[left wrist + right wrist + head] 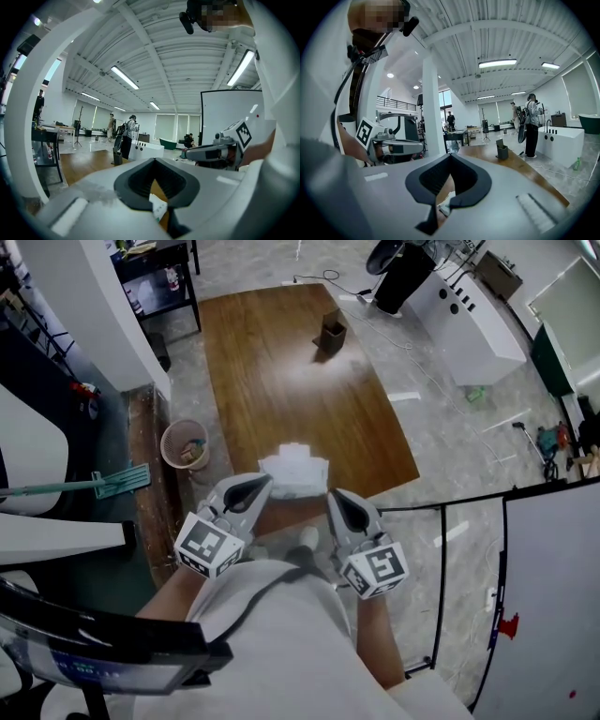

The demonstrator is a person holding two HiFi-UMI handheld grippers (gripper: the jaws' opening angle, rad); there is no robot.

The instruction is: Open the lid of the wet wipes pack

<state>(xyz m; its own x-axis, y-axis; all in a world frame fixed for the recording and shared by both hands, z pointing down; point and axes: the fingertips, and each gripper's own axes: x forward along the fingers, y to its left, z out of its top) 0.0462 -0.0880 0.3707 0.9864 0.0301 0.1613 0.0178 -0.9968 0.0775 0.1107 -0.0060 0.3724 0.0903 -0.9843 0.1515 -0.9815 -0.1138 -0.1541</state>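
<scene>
Head view: the wet wipes pack (293, 472) lies at the near edge of the wooden worktop (281, 362), just ahead of the left tool (261, 486) and the right tool (335, 497).
Left gripper view: the jaws are narrow and meet, and the pack shows beyond them.
Right gripper view: the jaws are pressed together with nothing held.

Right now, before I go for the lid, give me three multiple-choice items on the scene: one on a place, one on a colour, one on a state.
1. Where does the dark holder stand?
A. at the far end of the table
B. on the floor
C. between the tongs

2. What colour is the wet wipes pack?
A. green
B. white
C. red

3. How do the jaws of the right tongs stand?
A. wide apart
B. together
C. clamped on the holder

Answers:
1. A, the head view shows it far up the wooden top.
2. B, it shows white against the brown wood.
3. B, the right gripper view shows the tips meeting.
</scene>
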